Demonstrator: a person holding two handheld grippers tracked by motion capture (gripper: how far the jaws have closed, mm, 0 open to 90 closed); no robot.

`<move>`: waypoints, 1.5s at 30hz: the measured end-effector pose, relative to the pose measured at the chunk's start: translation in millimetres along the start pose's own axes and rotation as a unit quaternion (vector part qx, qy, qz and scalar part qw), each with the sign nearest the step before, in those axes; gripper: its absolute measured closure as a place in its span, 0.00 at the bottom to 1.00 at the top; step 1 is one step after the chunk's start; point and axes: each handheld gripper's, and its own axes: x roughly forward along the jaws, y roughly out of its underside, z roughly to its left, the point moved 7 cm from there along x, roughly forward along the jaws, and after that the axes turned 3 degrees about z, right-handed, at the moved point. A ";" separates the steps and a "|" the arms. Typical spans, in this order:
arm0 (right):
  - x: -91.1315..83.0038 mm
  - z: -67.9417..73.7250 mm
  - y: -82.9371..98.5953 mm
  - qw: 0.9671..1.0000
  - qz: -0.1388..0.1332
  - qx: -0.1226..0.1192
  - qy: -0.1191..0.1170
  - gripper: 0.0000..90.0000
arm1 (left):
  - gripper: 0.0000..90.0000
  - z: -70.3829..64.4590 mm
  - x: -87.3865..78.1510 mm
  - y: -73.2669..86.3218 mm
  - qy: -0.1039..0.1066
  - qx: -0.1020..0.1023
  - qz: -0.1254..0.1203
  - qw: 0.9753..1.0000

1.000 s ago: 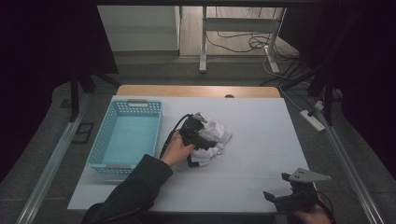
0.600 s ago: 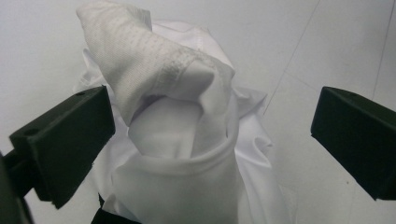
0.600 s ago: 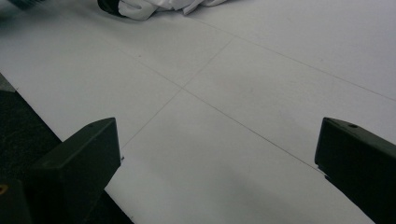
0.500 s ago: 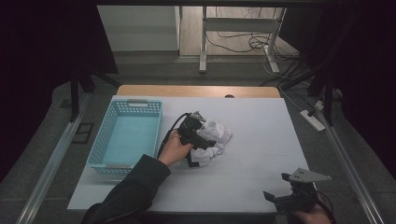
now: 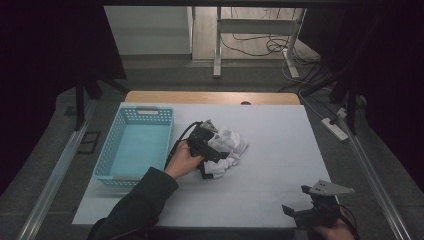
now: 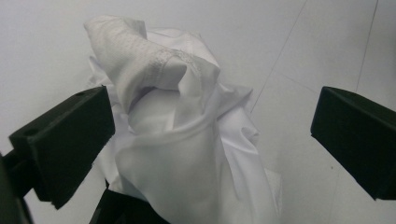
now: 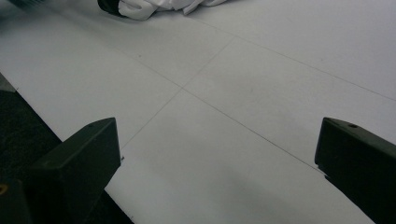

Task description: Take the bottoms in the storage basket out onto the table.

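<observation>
Unmoved since before: white cloth (image 6: 187,140) crumpled on counter (image 5: 280,150), my left tool (image 5: 212,145) over it, jaws wide. Right tool (image 5: 310,212) wide, idle, near edge.

Dark sleeve (image 5: 134,200) on left arm; black blocky jaws; right tool (image 5: 306,214) grey three-cornered plate.

My white, flat-topped table (image 5: 280,150) carries a light blue plastic mesh basket (image 5: 134,145) at nine o'clock and a crumpled white cloth (image 5: 229,147) at centre.
</observation>
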 end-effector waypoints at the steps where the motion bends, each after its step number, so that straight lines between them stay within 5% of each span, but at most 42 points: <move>1: 0.0 0.0 0.0 1.000 0.000 0.000 0.000 0.00 | 0.00 -0.1 -1.2 0.1 0.000 -0.002 -0.001 1.000; 45: -0.6 -0.4 -0.2 1.000 -0.003 0.002 0.000 0.00 | 0.00 -6.1 -30.0 17.3 -0.003 -0.015 -0.003 1.000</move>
